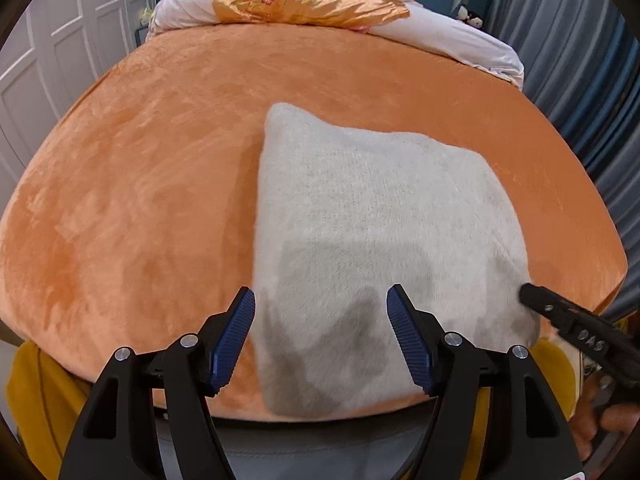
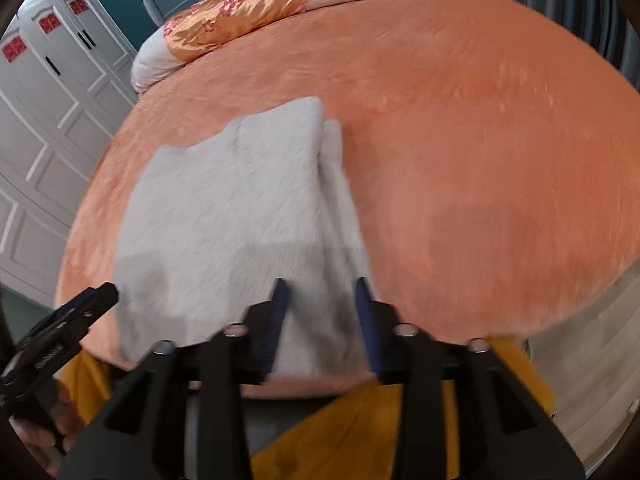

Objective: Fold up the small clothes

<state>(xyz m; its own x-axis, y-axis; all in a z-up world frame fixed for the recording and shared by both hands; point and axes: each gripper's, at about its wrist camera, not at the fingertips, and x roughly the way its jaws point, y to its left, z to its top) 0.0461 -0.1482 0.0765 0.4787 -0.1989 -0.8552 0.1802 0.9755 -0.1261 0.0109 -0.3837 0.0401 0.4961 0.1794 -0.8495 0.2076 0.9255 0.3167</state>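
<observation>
Lying folded near the front edge of the orange plush bed [image 1: 160, 160], the white fleece garment [image 1: 380, 216] sits beneath both claws, left gripper [image 1: 320, 340] and right gripper [image 2: 322, 320], each spread, holding nothing. White wardrobe doors [image 2: 48, 120] flank the bed; pillows [image 1: 440, 36] beyond.

Right wrist view. A folded white fleece garment [image 2: 240, 216] lies flat on the orange bed cover [image 2: 480, 160], layered edges along its right side. The right gripper [image 2: 322, 300], jaws parted, hangs over the garment's near right corner. The left gripper [image 2: 72, 316] enters at lower left. Motion blur throughout.
</observation>
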